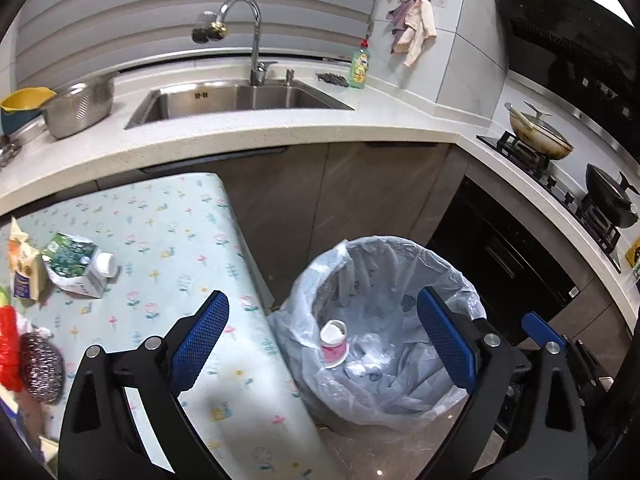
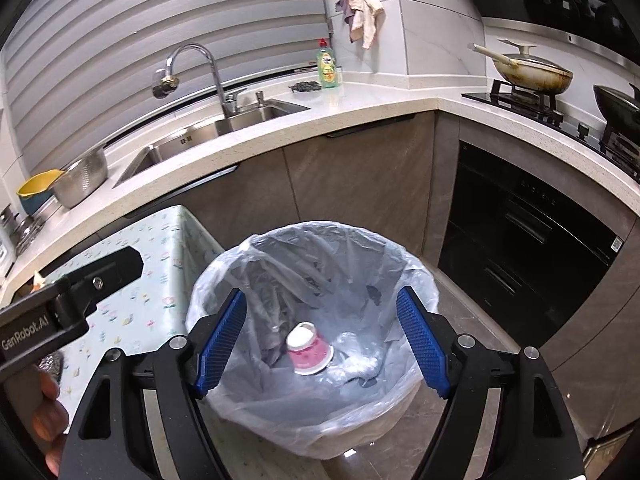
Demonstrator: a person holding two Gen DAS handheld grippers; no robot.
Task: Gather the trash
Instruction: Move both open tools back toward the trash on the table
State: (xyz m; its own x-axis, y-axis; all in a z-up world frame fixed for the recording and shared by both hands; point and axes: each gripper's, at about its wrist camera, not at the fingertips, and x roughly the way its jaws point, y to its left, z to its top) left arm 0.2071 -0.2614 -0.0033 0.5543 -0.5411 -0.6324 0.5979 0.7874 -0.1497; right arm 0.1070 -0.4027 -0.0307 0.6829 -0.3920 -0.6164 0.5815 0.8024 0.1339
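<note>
Both my grippers, left gripper point(image 1: 322, 340) and right gripper point(image 2: 322, 340), wide, empty over bin point(image 2: 224, 280); cup point(image 2: 308, 348) inside. Next: fetch carton point(image 1: 78, 266) from table point(image 1: 180, 240).

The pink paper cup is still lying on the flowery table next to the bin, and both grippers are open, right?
Not quite. The pink paper cup lies inside the bag-lined bin, not on the flowery table; the right wrist view shows it. The left gripper and right gripper are indeed open.
</note>
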